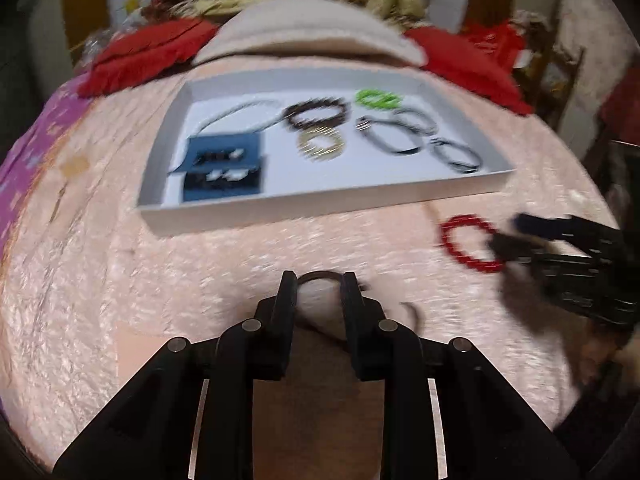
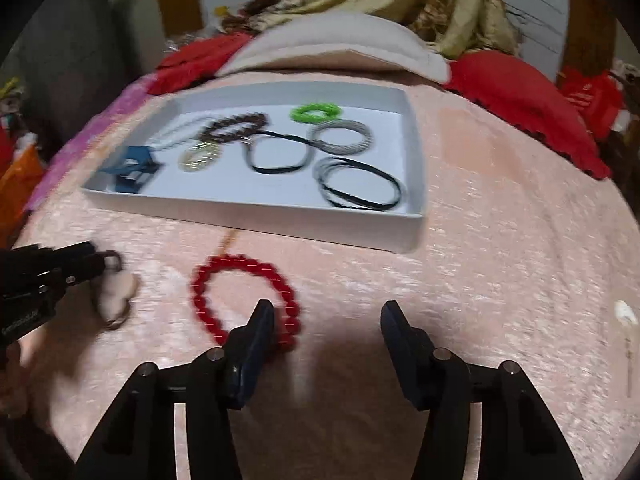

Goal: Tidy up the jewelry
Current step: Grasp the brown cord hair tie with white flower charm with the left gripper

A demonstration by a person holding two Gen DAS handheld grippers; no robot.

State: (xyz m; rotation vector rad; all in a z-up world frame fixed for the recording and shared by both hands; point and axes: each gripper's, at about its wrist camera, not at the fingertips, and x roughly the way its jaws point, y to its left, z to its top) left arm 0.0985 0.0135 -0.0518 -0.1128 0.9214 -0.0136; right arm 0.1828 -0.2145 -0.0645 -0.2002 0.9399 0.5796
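A white tray on the pink bedspread holds several bracelets, hair ties and blue earring cards. My left gripper is shut on a cream pendant with a dark ring; it also shows in the right wrist view, held by the left gripper. A red bead bracelet lies on the spread in front of the tray. My right gripper is open, its left finger over the bracelet's near side. The bracelet also shows in the left wrist view, by the right gripper.
The tray sits mid-bed. Red cushions and a cream pillow lie behind it. A thin gold chain lies between tray and red bracelet. A small white item lies at the far right.
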